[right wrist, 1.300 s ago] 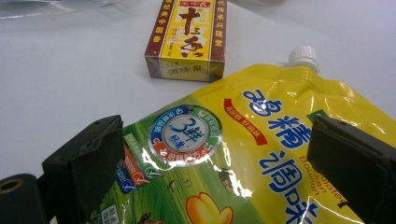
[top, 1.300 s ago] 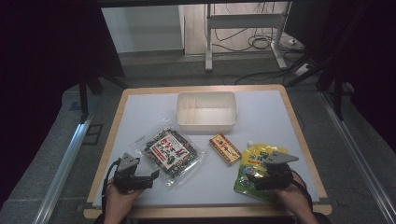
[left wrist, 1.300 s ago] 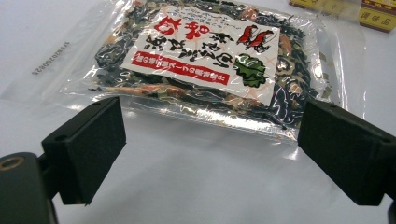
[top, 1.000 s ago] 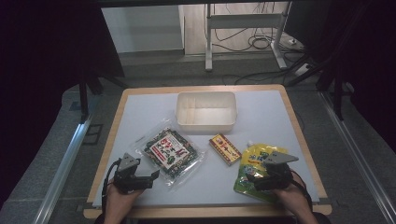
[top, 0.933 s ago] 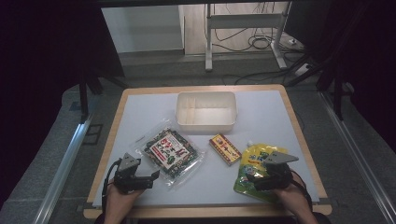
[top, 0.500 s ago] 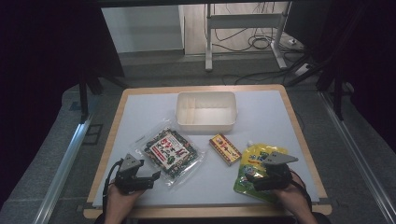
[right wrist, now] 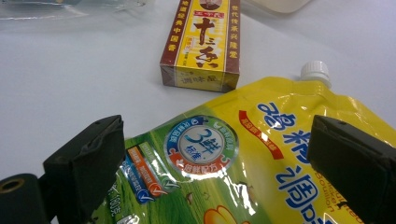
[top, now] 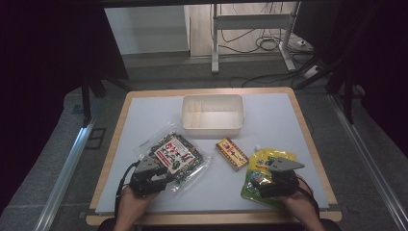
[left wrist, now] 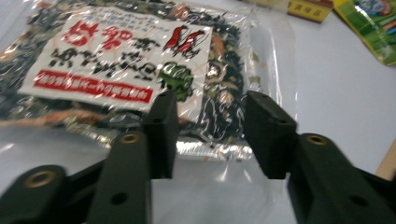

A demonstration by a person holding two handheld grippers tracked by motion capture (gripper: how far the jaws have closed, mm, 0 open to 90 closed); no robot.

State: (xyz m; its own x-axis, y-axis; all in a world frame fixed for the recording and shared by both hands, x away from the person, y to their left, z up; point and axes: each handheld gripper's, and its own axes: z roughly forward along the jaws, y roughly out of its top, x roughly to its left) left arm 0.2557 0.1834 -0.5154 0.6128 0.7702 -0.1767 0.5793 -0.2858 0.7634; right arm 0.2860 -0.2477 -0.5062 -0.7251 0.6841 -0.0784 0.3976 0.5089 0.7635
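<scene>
Little had shifted; the left gripper (left wrist: 212, 135) stayed spread by the clear seaweed packet (left wrist: 140, 70); the right gripper (right wrist: 219, 172) stayed spread over the yellow spouted pouch (right wrist: 261, 158), nothing gripped yet.

Each hand carries a black, blocky claw: the left claw (top: 166, 174) and the right claw (top: 263, 177), the right one topped by a grey three-cornered plate (top: 285, 165). Up close the jaws are matte black, squared slabs on flat black arms set with brass-coloured rivets (left wrist: 130, 138). Thin black cables loop back from both toward the wrists.
</scene>
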